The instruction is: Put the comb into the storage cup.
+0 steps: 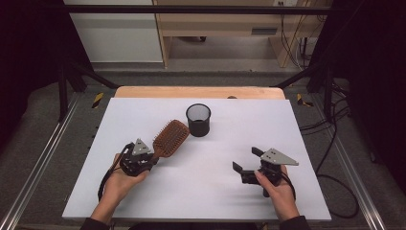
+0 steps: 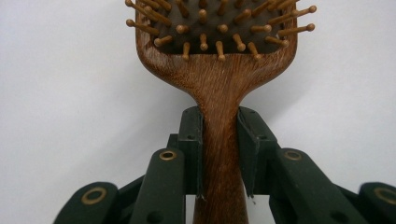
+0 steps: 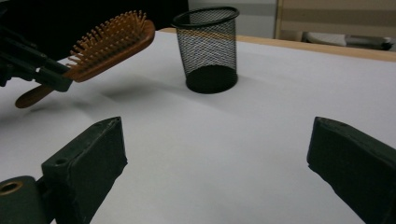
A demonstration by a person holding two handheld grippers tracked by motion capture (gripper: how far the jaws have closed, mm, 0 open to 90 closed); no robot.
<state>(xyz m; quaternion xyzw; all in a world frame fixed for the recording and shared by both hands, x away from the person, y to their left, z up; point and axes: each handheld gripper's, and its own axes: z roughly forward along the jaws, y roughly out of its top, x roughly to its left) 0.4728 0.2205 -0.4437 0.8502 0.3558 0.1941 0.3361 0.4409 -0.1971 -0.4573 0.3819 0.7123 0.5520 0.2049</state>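
A wooden paddle hairbrush (image 1: 170, 138) (image 2: 219, 84) is held by its handle, bristles up, in my left gripper (image 1: 152, 157) (image 2: 219, 126), whose pads press on both sides of the narrow neck. In the right gripper view the hairbrush (image 3: 112, 44) hangs a little above the table and casts a shadow below it, head pointing toward a black mesh cup (image 3: 208, 46). The cup (image 1: 198, 120) stands upright just right of the brush head. My right gripper (image 1: 246, 159) (image 3: 215, 140) sits low at the right, jaws wide apart with nothing between them.
A white sheet (image 1: 215, 191) covers the table, with a wooden strip (image 1: 201, 92) along the far edge. Black frame bars and cables run along both sides beyond the table.
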